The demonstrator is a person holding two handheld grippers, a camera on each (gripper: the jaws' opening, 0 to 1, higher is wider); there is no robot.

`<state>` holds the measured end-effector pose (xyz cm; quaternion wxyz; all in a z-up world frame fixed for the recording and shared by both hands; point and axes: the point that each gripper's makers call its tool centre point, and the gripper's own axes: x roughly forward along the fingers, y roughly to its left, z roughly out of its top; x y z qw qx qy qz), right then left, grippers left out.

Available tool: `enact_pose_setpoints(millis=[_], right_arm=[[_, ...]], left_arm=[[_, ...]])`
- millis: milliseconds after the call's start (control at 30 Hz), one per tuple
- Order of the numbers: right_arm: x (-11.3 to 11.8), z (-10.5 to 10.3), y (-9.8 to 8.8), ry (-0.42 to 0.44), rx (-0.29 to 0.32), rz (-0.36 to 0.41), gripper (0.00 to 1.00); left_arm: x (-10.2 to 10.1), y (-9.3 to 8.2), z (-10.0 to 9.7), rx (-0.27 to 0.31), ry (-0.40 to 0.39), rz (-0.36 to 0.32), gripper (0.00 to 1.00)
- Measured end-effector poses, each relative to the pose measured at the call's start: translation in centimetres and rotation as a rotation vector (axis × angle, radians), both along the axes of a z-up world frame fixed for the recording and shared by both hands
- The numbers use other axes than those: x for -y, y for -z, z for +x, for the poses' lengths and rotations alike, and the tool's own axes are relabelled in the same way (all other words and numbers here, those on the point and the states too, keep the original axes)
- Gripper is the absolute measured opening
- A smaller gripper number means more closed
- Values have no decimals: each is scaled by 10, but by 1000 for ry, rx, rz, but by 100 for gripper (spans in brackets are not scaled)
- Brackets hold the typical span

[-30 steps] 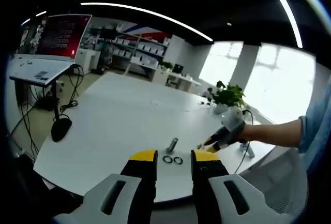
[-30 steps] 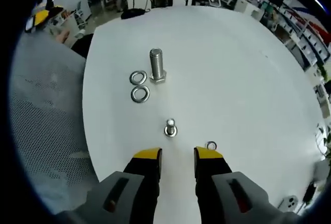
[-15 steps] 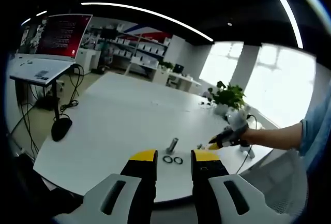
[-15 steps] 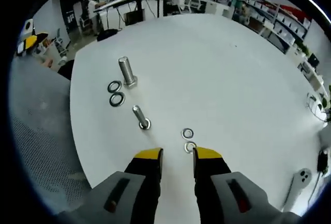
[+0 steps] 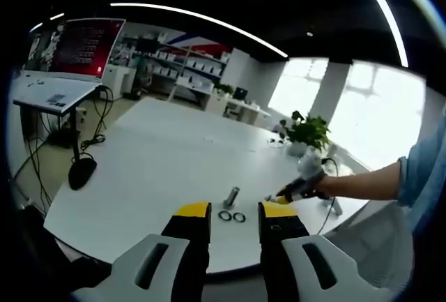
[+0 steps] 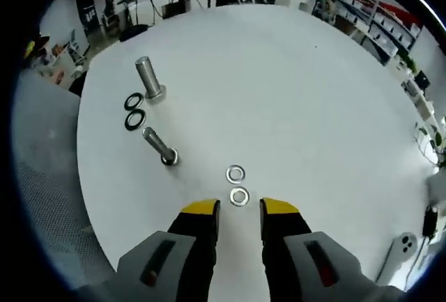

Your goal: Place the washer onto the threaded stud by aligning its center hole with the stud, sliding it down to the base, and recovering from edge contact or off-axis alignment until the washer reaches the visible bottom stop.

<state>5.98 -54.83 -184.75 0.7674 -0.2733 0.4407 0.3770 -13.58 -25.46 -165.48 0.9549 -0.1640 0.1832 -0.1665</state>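
Table: a white table [image 6: 293,86] is seen in the right gripper view, carrying all the hardware; in the left gripper view the same table [image 5: 153,155] is seen from lower and farther back.
Change: over the last second the right gripper view has swung, so that two small washers are now brought just ahead of its jaws; the parts themselves are not judged to have moved.
Meaning for task: a pick-up of a small washer is judged to be the step in hand; nothing is threaded on either stud yet.
Large stud: the large bolt [image 6: 148,79] stands upright on its head, with two dark large washers [image 6: 132,110] lying flat just beside it.
Small stud: the small threaded stud [image 6: 159,146] stands near the large washers, seen tilted by the lens.
Task washers: the near small washer [image 6: 239,197] and the far small washer [image 6: 235,174] lie flat, close together but apart.
Right gripper [image 6: 238,208]: jaws parted, nothing held, tips just short of the near small washer; from the left gripper view it [image 5: 286,194] is seen reaching in on an extended forearm [image 5: 362,183].
Left gripper [image 5: 234,210]: jaws parted and empty, held back off the table edge, pointed at the bolt.
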Motion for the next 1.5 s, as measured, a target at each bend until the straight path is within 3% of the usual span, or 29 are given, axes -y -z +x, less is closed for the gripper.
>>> enact_pose_setpoints(millis=[100, 133, 300, 467, 800, 1067, 1500], right_arm=[[2, 4, 5, 17, -19, -18, 25], [-3, 9, 4, 39, -18, 23, 25], [-4, 2, 6, 49, -63, 40, 21], [-2, 0, 5, 79, -40, 95, 21], [0, -4, 4, 56, -17, 67, 15], [1, -26, 5, 48, 4, 84, 15], [-16, -80, 6, -68, 22, 130, 15]], left_arm=[[0, 1, 0, -5, 3, 6, 25], [0, 1, 0, -5, 3, 7, 25], [0, 1, 0, -5, 4, 7, 25], [0, 1, 0, -3, 3, 4, 25], [0, 1, 0, -2, 3, 5, 25], [0, 1, 0, 0, 2, 3, 25], [0, -1, 0, 7, -2, -2, 25]])
